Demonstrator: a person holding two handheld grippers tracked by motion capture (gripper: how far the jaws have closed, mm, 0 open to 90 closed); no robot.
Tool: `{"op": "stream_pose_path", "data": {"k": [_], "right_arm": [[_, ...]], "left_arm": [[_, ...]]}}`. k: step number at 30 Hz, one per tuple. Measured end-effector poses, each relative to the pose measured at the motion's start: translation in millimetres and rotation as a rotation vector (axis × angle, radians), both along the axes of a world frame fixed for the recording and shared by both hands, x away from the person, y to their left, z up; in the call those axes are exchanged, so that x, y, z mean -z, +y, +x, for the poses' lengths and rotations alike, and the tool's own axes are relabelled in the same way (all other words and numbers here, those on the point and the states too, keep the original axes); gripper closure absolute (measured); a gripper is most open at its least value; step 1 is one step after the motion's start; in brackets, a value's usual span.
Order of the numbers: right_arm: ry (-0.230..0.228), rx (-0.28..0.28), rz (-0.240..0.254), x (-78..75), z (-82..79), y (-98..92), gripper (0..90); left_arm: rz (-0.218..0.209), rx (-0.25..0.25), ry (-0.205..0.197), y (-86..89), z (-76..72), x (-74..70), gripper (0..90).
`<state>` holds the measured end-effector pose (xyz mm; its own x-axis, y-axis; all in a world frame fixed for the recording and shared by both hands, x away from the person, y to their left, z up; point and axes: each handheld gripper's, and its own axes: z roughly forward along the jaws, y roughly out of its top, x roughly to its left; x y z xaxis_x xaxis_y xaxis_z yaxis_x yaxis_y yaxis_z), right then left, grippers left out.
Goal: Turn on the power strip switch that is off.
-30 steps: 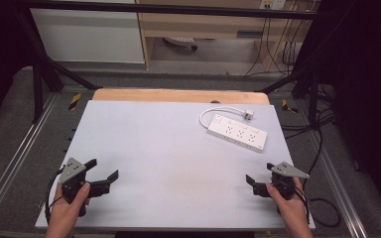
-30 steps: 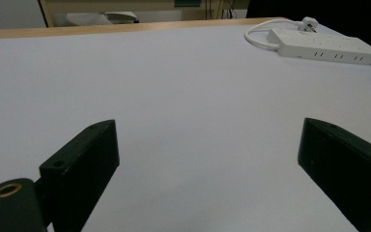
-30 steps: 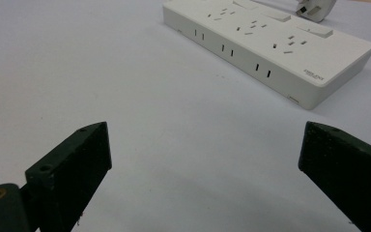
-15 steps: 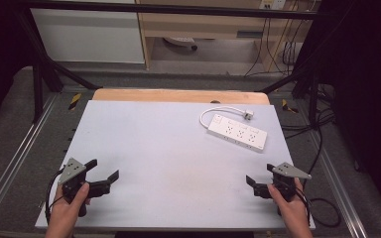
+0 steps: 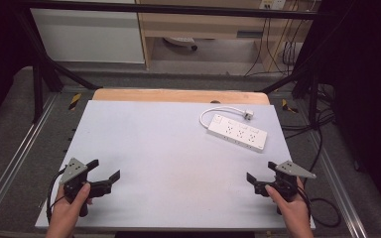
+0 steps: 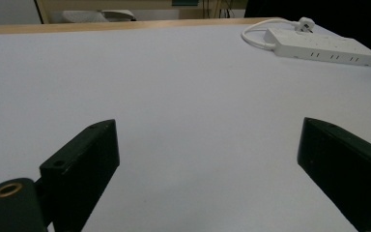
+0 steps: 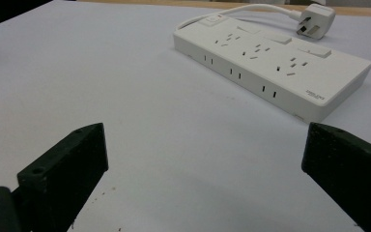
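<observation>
Left black two-jaw gripper [image 5: 104,171], held in the person's left hand [image 5: 69,208] at the near left edge of the table: jaws spread wide, nothing between them, bare surface ahead in the left gripper view; grey three-cornered plate on top.
Right black two-jaw gripper [image 5: 260,173], held in the person's right hand [image 5: 290,206] at the near right edge: jaws likewise wide apart, gripping nothing; a few dark specks on the surface near the left jaw in the right gripper view; black cable trailing off the right edge.
Count: two grippers; two hands; one power strip; one plug.
Pale grey rectangular table top [image 5: 168,148]: bare across the middle; a strip of light wooden board [image 5: 178,95] along its far edge.
White oblong plastic power strip [image 5: 237,132], far right part of the table, lying flat and slanted, well apart from both grippers, nearer the right one; sockets facing up; its white cord curls round the far end to a white plug [image 5: 248,114] lying just beyond it.
Beyond the table: grey floor, black frame struts, a white cabinet and hanging cables.
</observation>
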<state>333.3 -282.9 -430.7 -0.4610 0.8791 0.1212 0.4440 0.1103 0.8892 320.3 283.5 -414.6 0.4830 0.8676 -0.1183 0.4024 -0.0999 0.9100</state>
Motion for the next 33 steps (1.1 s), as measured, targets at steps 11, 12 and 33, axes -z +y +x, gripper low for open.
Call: {"op": "stream_pose_path", "data": {"k": [11,12,33], "right_arm": [[-0.006,-0.011,0.002,-8.7,-2.0,6.3,3.3],[-0.01,-0.014,0.002,-10.4,-1.9,6.8,3.3],[-0.05,-0.06,-0.017,-49.3,19.4,25.9,3.3]], "left_arm": [[0.012,-0.001,0.005,-0.3,-0.4,1.2,7.8],[0.013,0.0,0.003,-0.5,-0.2,1.3,7.8],[0.024,0.012,0.014,-1.5,0.3,3.2,7.7]]}}
